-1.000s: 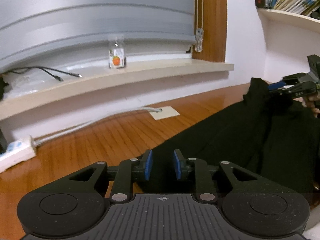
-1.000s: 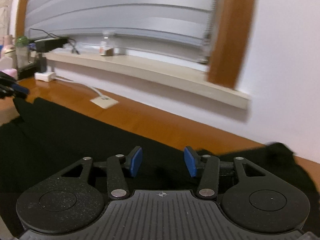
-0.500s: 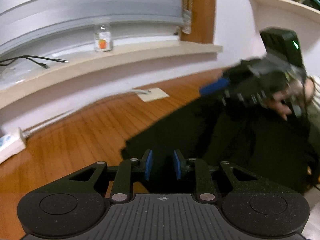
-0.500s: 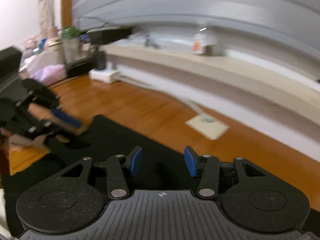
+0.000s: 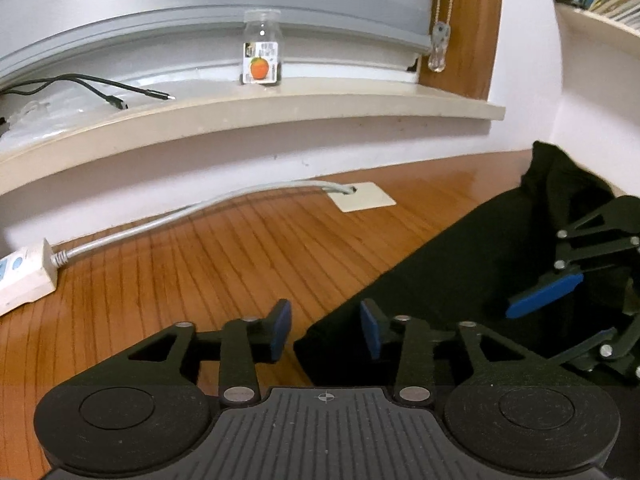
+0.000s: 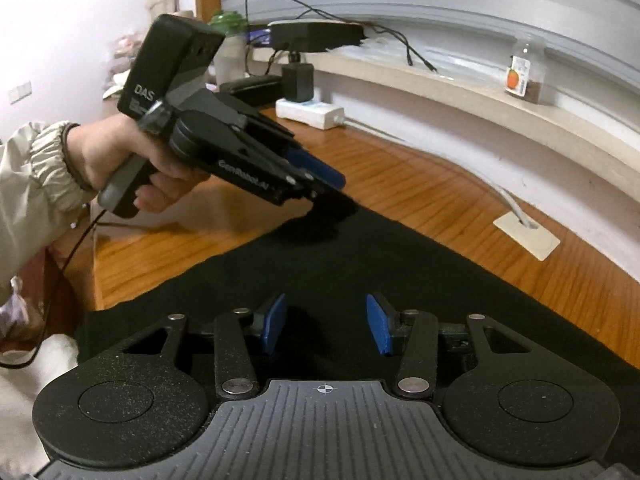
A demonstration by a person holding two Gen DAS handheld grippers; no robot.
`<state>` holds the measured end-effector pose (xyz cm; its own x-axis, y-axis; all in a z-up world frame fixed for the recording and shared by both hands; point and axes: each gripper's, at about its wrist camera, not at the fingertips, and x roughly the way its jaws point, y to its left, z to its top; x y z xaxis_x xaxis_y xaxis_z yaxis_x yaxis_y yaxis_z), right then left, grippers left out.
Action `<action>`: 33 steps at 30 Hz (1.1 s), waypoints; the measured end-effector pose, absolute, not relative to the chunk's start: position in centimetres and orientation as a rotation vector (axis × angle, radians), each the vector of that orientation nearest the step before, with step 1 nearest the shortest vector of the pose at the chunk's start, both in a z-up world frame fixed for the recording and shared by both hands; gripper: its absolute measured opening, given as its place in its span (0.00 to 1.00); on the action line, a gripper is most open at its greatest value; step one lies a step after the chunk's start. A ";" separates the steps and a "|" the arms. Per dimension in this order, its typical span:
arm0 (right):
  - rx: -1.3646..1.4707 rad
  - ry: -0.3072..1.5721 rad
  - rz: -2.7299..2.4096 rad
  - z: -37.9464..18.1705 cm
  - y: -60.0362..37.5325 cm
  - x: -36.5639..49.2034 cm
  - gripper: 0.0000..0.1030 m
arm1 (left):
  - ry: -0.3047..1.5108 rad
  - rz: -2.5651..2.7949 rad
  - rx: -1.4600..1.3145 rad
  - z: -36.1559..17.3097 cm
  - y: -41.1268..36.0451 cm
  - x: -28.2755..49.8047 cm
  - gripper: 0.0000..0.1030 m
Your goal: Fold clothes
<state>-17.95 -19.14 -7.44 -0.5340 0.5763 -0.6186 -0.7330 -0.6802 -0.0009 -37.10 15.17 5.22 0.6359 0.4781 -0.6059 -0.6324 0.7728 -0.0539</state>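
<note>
two hand-held grippers, both tilted downward

left gripper (image 5: 326, 334) has just been opening, its jaws now apart with nothing pressed between; right gripper (image 6: 326, 330) jaws parted; a hand (image 6: 132, 160) in a gathered sleeve (image 6: 36, 176) grips the left handle.

I get soft, even indoor light and sharp views; glare streaks the wooden floor (image 5: 224, 256), the black garment (image 6: 360, 264) swallows all detail, and fisheye bends the window sill (image 5: 280, 108) at the edges

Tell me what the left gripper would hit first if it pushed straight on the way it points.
Most likely the corner of the black garment lying just ahead of the left gripper, whose jaws have just been opening with nothing pressed between the pads. Past that corner comes the wooden tabletop. Depth is hard to judge through the fisheye.
</note>
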 end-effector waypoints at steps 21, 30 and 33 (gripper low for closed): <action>-0.664 0.338 2.261 -7.5 -19.3 -19.2 0.45 | 0.603 0.671 -0.189 5.2 15.8 -34.6 0.05; -0.784 0.268 2.312 -8.1 -20.2 -21.2 0.44 | 0.578 0.710 -0.253 5.4 15.9 -36.5 0.10; -0.738 0.289 2.288 -7.9 -19.5 -21.0 0.10 | 0.551 0.720 -0.274 6.1 14.6 -38.8 0.15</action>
